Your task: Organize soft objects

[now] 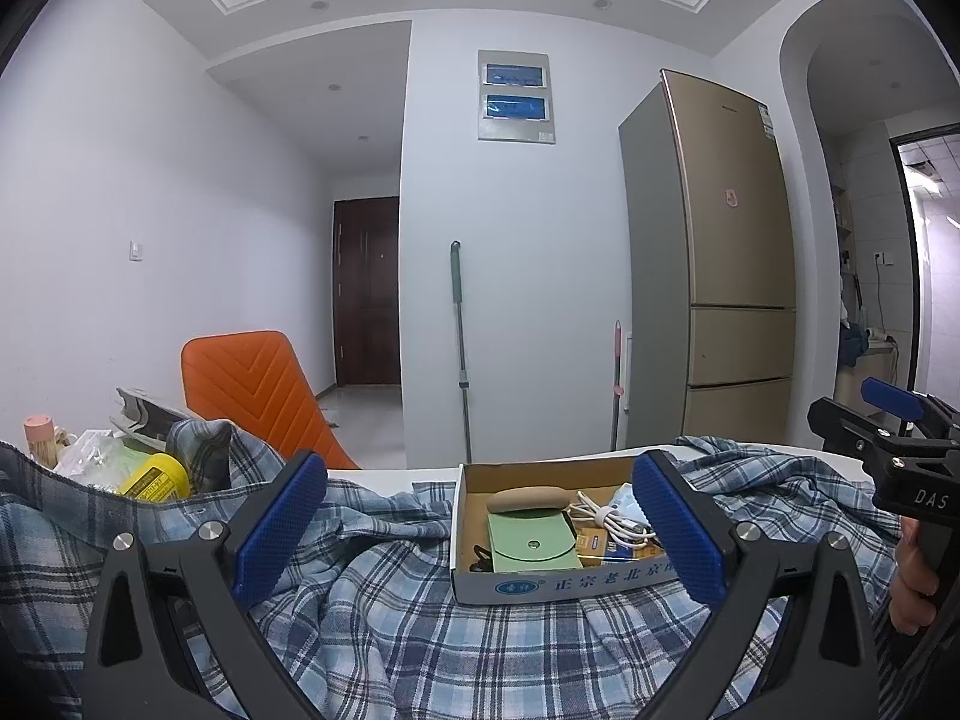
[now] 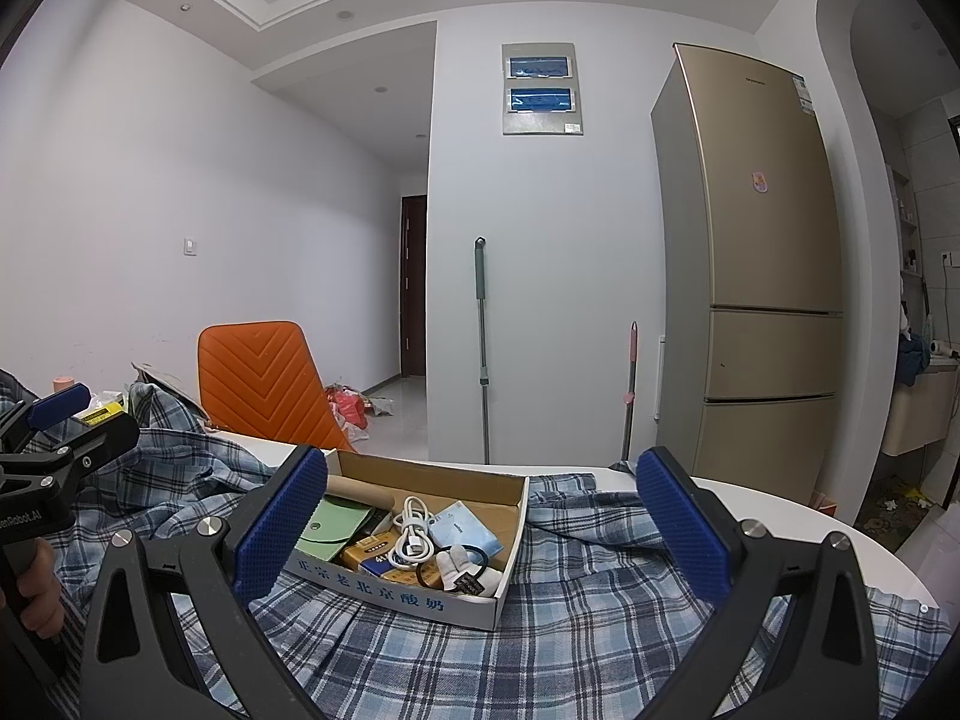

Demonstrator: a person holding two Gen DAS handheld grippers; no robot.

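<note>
While both grippers, left (image 1: 480, 531) and right (image 2: 483, 531), hover wide open and empty, the shirt (image 1: 420, 648) at 6 o'clock awaits gripping.

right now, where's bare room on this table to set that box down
Bare white tabletop shows right of the blue plaid shirt, toward the gold fridge; a thin strip lies behind the open cardboard box. The far left by the yellow container is crowded.

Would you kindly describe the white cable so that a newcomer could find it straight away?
Find the plaid shirt spread over the table; on it sits an open cardboard box. The white cable lies coiled in the box's middle, between a green pouch and a pale blue packet: the only looped cord there.
</note>
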